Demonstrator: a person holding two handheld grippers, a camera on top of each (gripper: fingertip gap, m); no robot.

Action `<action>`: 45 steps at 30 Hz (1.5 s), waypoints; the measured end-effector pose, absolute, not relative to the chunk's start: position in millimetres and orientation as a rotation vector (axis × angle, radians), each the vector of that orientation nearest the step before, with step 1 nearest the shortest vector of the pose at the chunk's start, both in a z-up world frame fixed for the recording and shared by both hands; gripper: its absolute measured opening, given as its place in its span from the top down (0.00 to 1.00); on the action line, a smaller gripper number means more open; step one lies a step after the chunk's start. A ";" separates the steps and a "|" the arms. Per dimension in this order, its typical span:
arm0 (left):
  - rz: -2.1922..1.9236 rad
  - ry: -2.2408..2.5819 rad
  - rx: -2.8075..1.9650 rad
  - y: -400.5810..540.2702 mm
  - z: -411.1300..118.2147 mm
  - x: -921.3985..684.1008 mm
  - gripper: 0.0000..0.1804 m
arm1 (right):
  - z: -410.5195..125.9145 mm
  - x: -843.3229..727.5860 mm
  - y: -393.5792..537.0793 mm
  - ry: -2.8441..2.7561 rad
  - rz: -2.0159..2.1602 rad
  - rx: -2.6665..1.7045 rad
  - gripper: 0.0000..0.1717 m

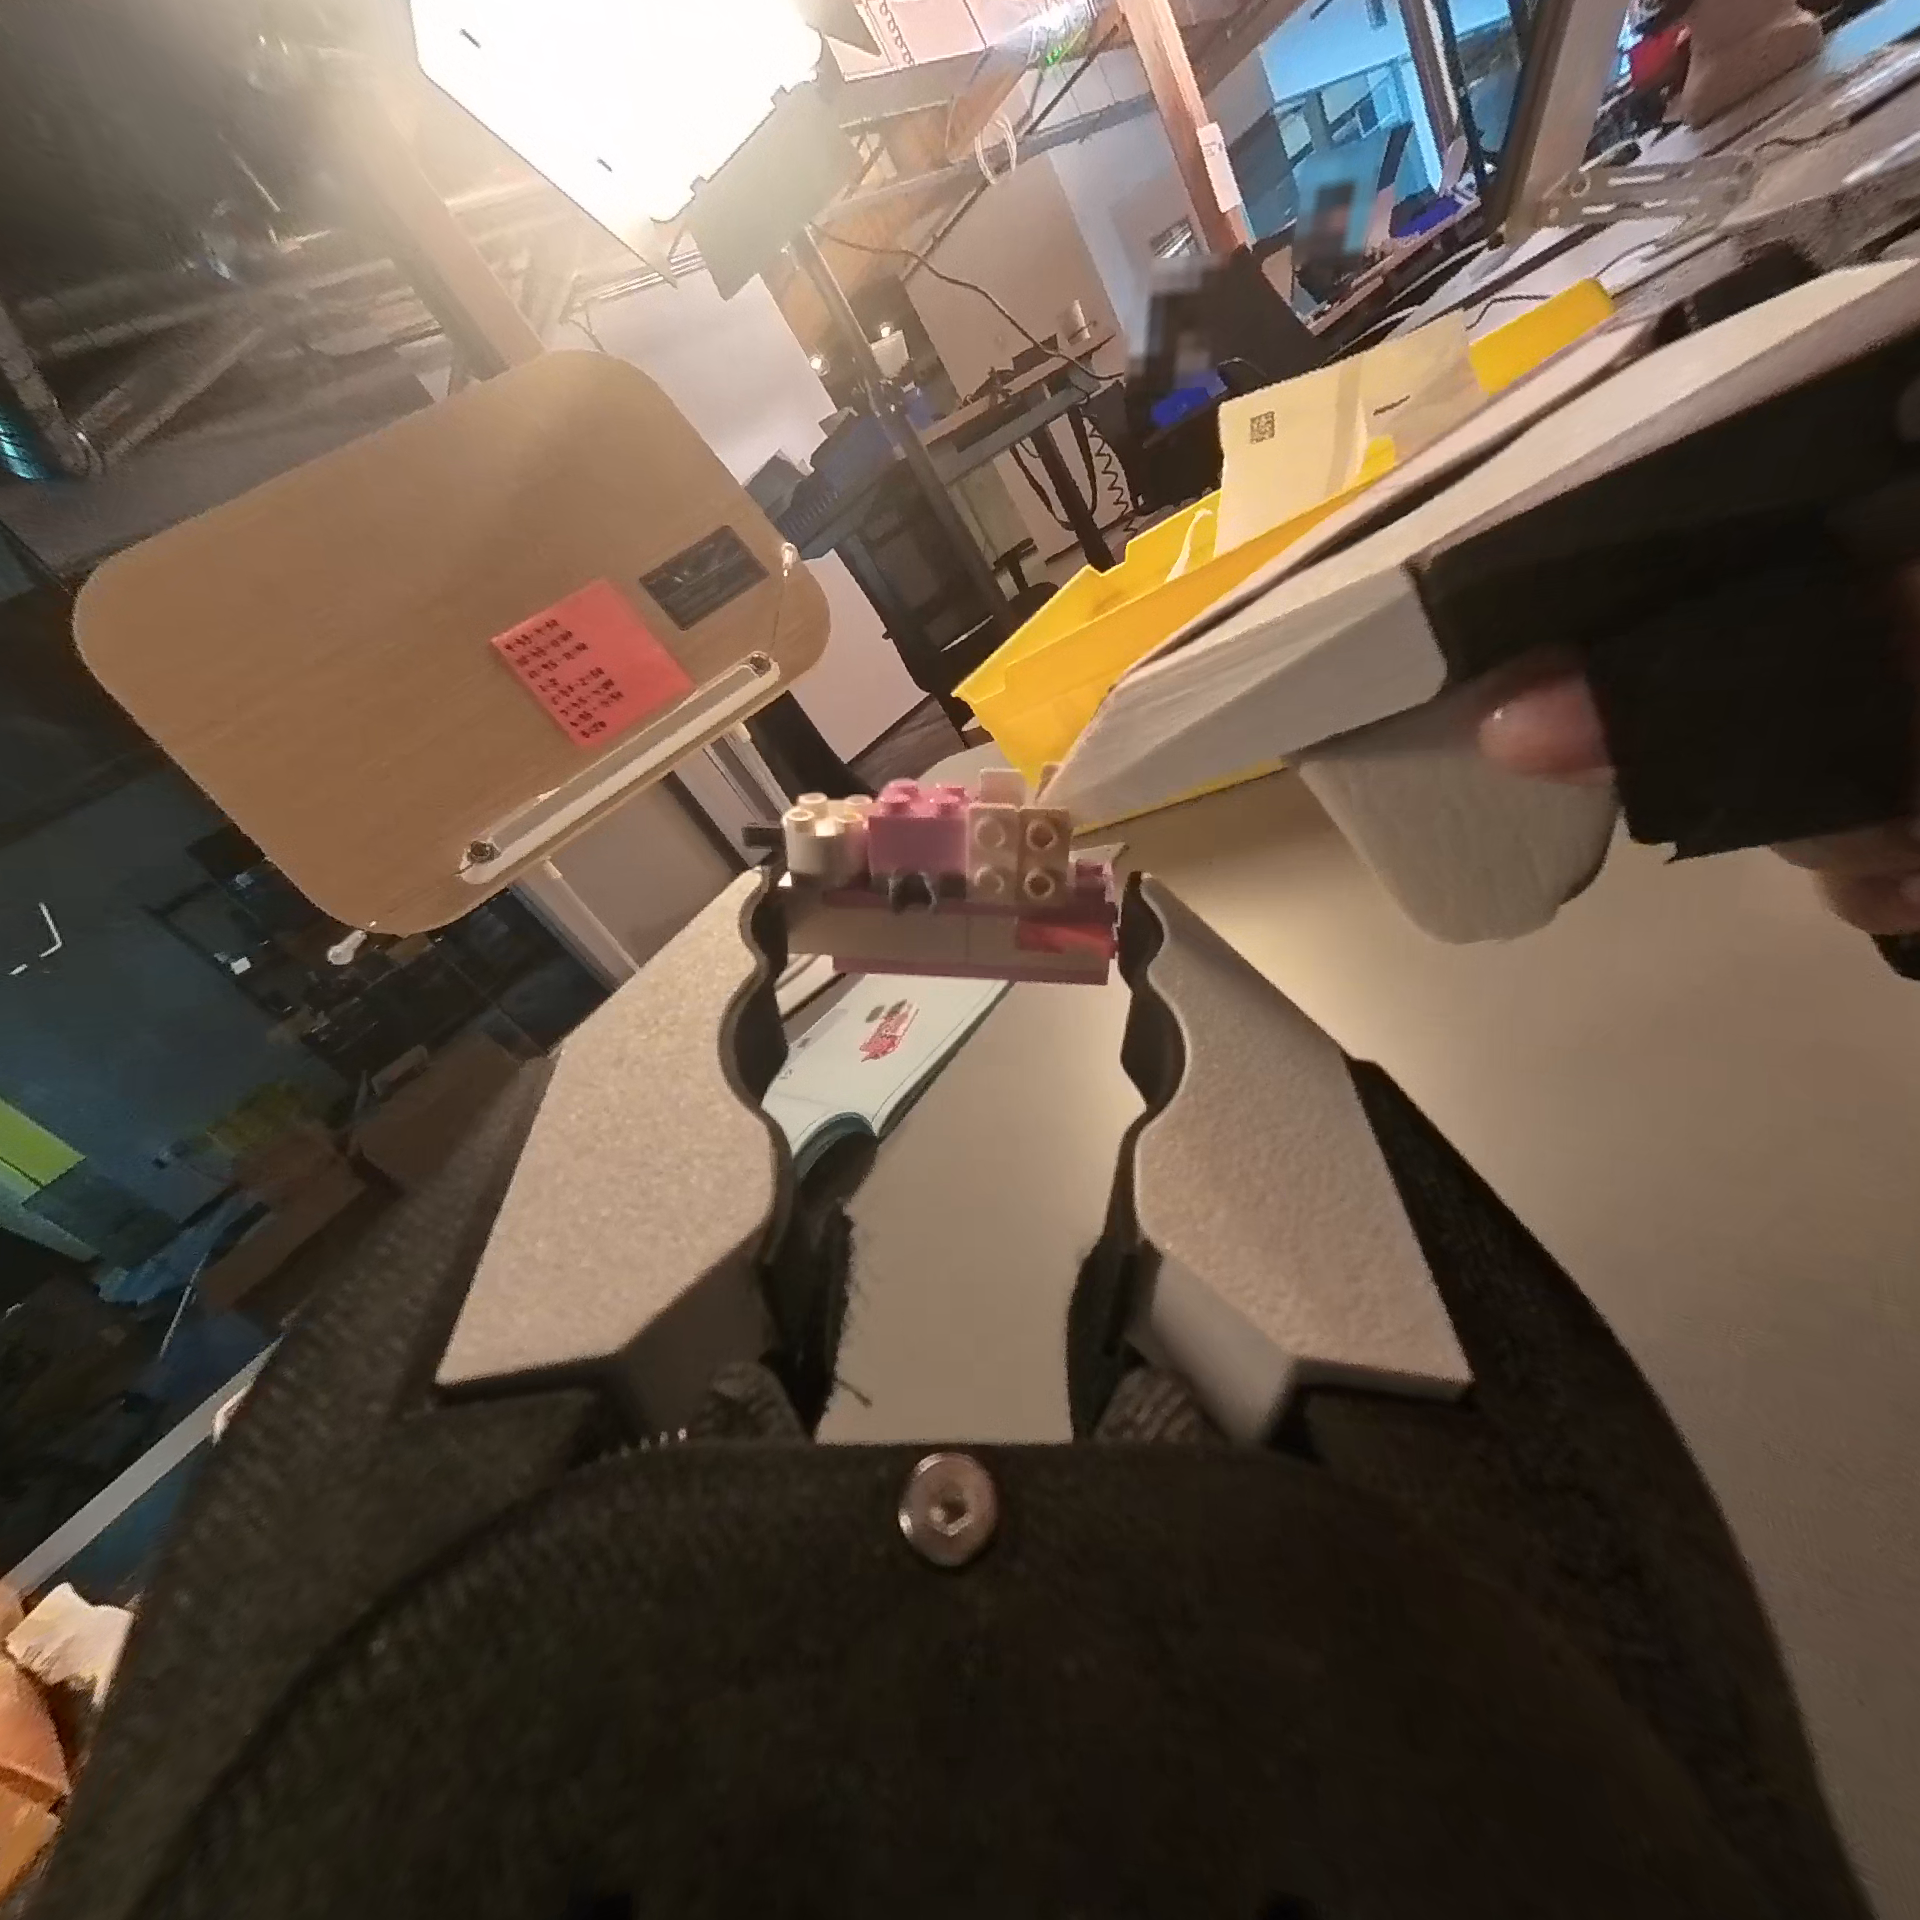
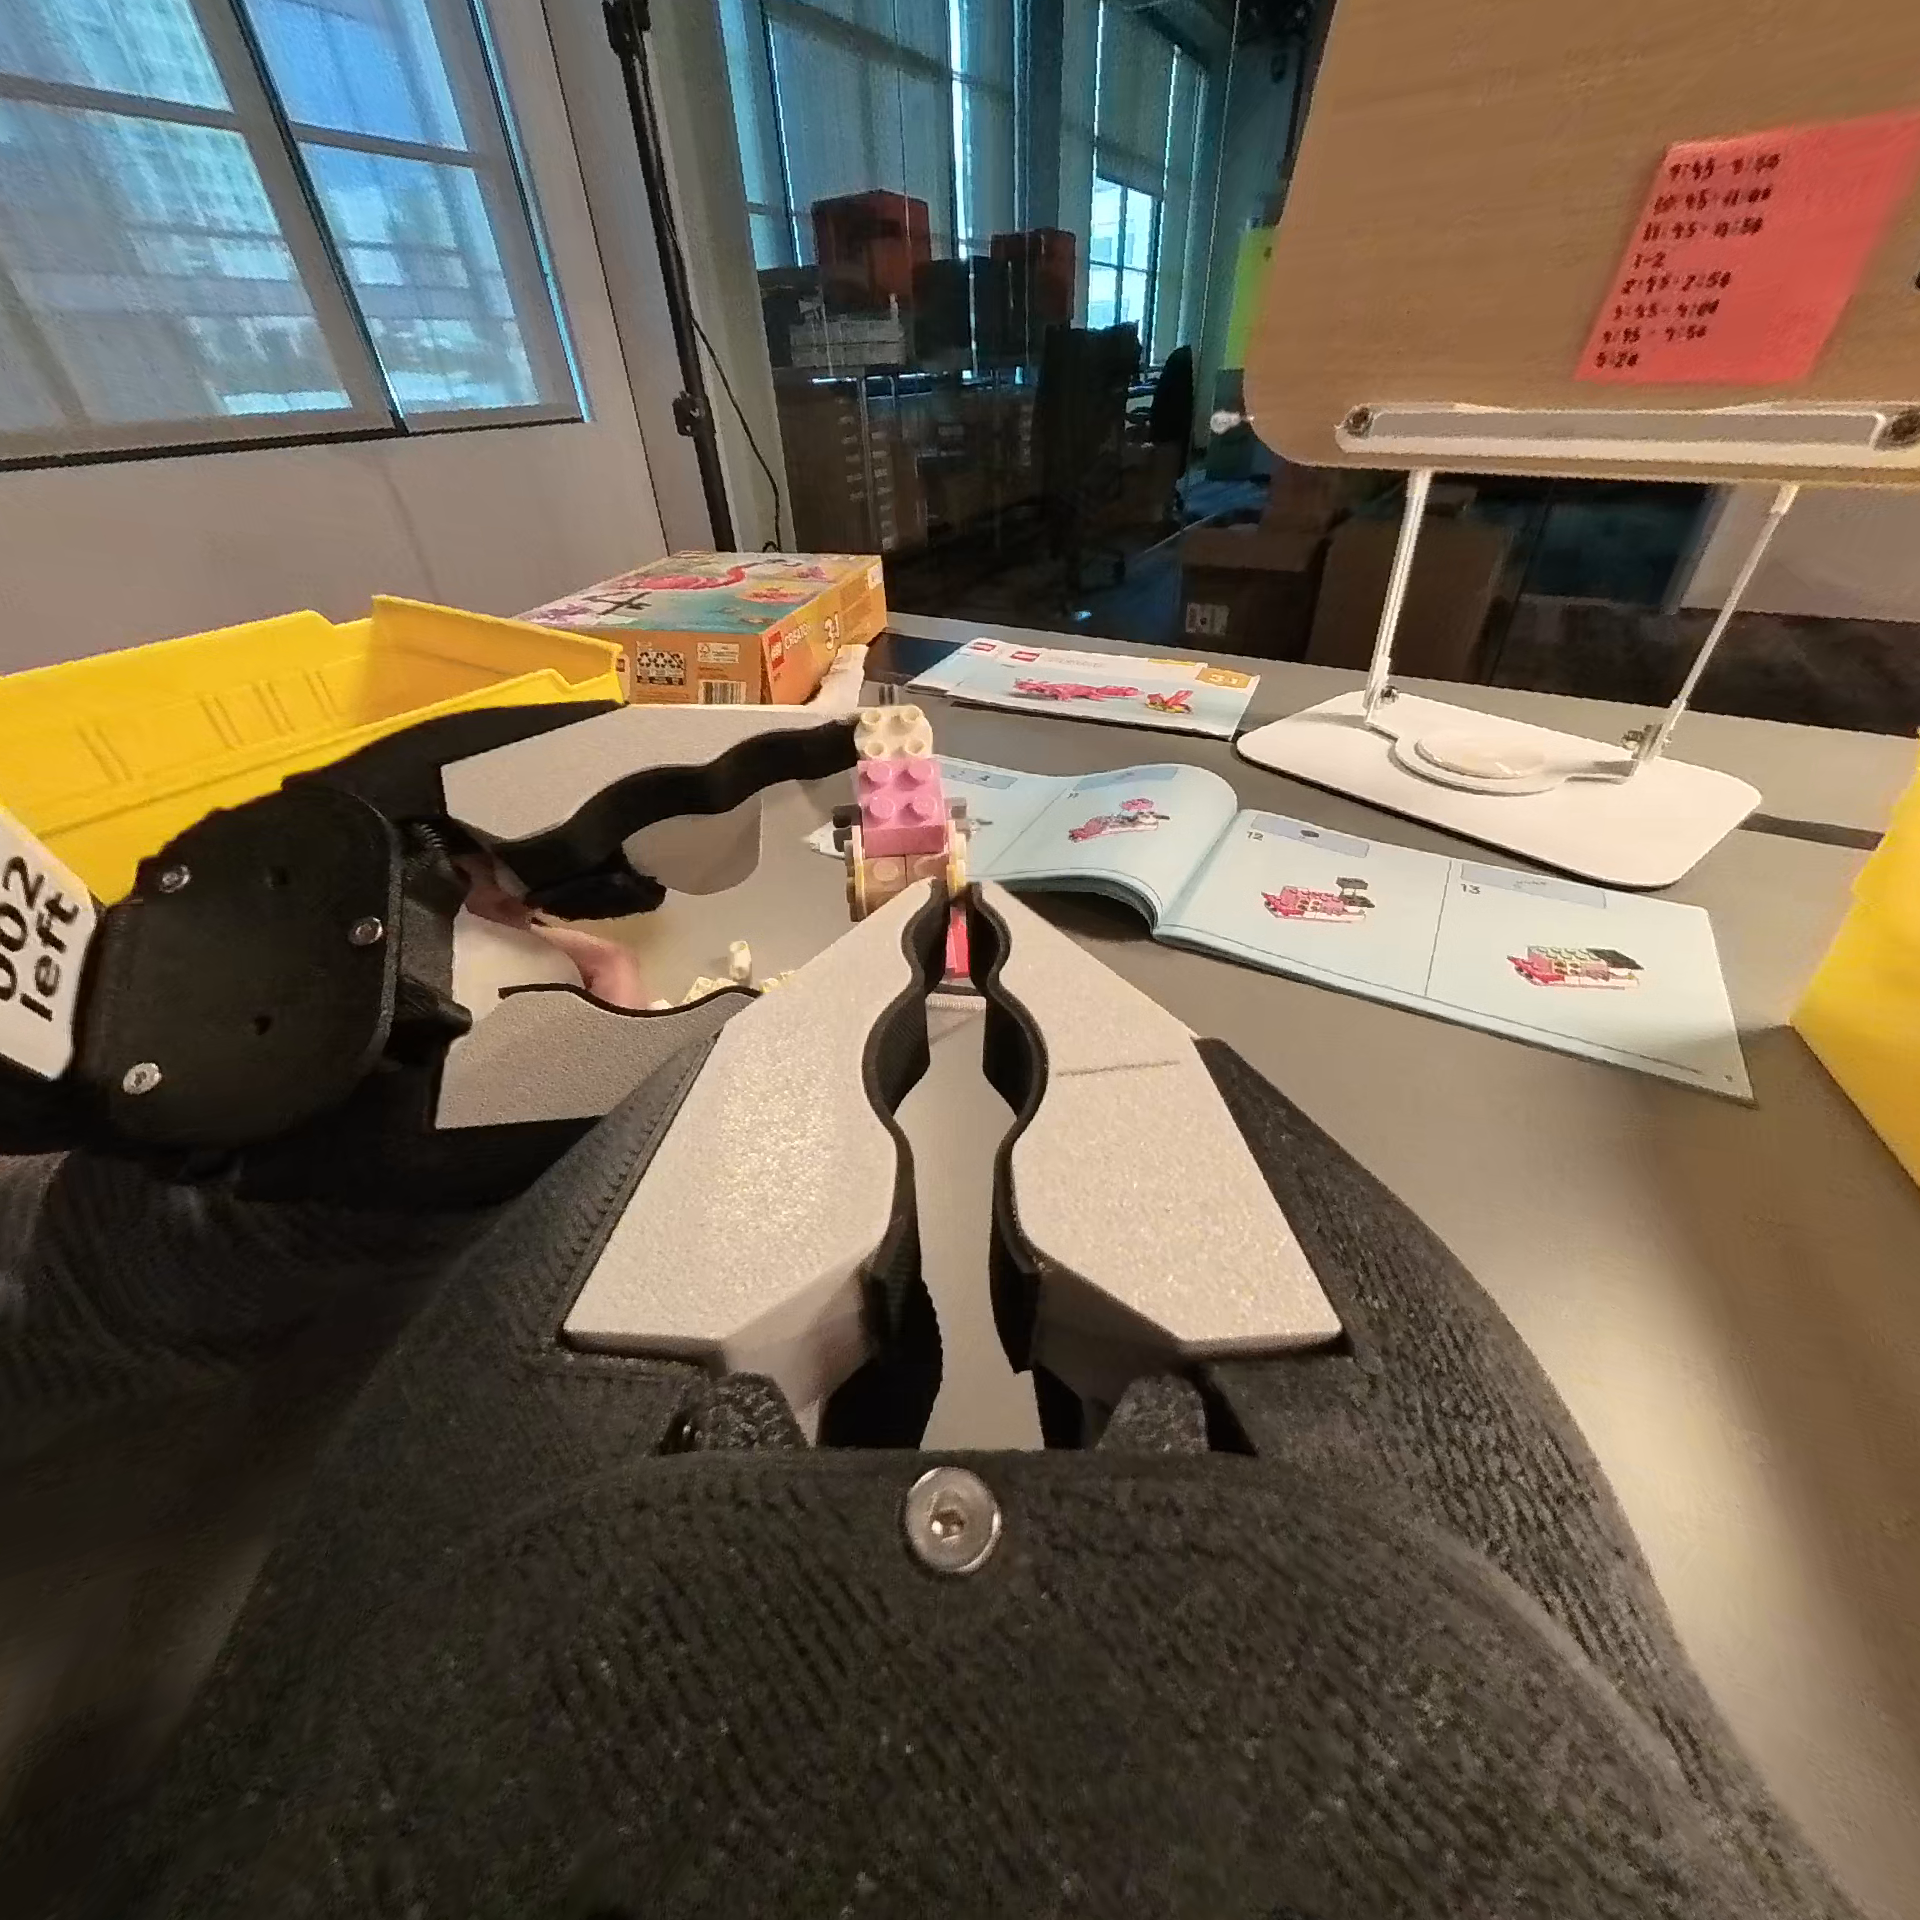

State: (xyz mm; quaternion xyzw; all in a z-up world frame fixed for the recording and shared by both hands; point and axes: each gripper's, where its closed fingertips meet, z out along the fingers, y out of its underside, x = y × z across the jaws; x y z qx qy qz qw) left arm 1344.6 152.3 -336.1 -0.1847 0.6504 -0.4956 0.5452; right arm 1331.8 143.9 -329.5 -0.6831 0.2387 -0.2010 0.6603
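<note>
Left gripper (image 1: 940, 914) spread wide, both pads pressed on the ends of a pink-and-tan brick model (image 1: 951, 883) held above the grey table (image 2: 1455, 1195). Right gripper (image 2: 951, 909) nearly closed, pinching the model's red end, open instruction booklet (image 2: 1351, 894) beyond.

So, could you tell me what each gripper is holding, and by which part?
Left gripper clamps the small pink-and-tan brick model by its base ends; right gripper is shut, tips against the model's end.

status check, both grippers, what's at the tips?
Left gripper clamped on the ends of the pink-and-tan brick model, held off the table. Right gripper nearly closed, tips at the model's white end. Open booklet below.
</note>
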 end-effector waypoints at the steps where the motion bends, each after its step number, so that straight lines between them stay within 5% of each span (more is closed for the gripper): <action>1: -1.180 1.535 -0.439 152.9 -334.8 1344.2 0.65 | -328.2 1331.4 144.6 0.537 -0.456 -1.544 0.99; 22: -1.261 1.547 -0.528 159.3 -335.1 1348.2 0.65 | -323.1 1332.1 139.4 0.556 -0.432 -1.521 0.92; 39: -1.290 1.585 -0.650 174.2 -343.6 1358.8 0.65 | -322.7 1371.3 -0.1 0.593 -0.611 -1.539 0.92; 45: -1.316 1.607 -0.660 171.6 -345.8 1358.7 0.65 | -399.1 1363.7 -30.7 0.802 -0.344 -2.043 0.91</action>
